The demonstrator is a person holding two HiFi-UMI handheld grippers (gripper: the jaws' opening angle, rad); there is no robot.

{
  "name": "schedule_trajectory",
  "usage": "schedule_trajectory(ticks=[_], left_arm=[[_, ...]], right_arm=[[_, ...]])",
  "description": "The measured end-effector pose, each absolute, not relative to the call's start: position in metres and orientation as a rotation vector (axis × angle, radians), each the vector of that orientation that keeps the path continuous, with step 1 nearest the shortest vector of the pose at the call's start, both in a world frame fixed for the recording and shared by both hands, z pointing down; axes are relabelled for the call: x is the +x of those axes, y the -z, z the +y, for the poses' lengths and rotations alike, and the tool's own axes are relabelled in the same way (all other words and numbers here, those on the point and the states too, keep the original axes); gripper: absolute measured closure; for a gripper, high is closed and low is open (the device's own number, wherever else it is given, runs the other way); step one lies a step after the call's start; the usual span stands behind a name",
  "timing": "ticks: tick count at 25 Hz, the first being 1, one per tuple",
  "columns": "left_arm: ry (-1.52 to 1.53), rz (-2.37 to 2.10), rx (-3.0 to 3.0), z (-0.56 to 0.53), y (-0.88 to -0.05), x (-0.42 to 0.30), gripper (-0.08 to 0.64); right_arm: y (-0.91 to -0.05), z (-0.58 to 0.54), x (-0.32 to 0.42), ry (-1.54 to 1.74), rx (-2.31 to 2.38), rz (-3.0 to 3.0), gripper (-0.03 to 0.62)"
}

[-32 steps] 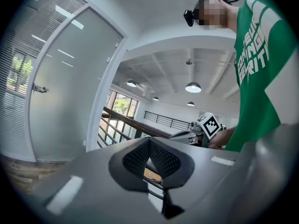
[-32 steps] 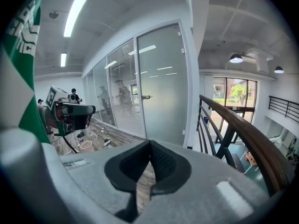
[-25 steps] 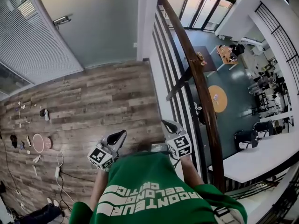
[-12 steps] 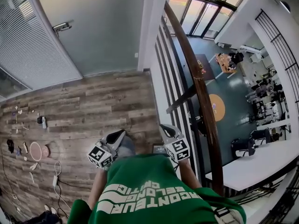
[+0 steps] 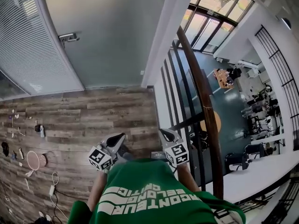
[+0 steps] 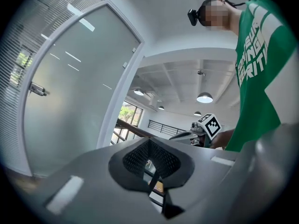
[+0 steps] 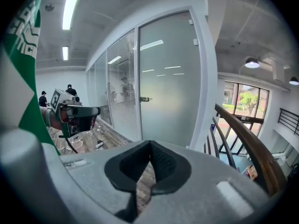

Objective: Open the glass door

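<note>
The frosted glass door stands closed ahead across the wood floor, with its metal handle at its left edge. My left gripper and right gripper are held side by side in front of the green shirt, well short of the door. Both are shut with nothing between the pads. In the left gripper view the door and handle lie to the left of the shut left gripper. In the right gripper view the door and handle sit above the shut right gripper.
A wooden handrail with dark balusters runs along the right, with a drop to a lower floor beyond. A white pillar borders the door's right side. A glass wall with blinds stands left. Small items and cables lie on the floor at left.
The person has walked towards the door, which now looks larger and nearer. Both grippers came along with them, still side by side and shut.
</note>
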State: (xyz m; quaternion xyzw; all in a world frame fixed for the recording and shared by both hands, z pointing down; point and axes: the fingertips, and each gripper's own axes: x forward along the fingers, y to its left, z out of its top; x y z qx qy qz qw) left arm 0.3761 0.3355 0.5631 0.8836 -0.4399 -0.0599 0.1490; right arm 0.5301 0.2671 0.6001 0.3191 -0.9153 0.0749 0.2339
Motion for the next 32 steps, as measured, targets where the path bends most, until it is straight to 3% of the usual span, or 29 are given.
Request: schedule_trajectory(ticks=[22,32], left_arm=[[0.275,-1.705,2.186,0.34,-0.592,0.211,0.546],[0.24,-1.83,2.134,0.283,-0.575,0.139,0.546]], right_arm=[[-0.614,0.207,0.338,-0.044,0.36,-2.529,0.6],[-0.615,0.126,0.24,-0.025,0.235,-2.593,0.6]])
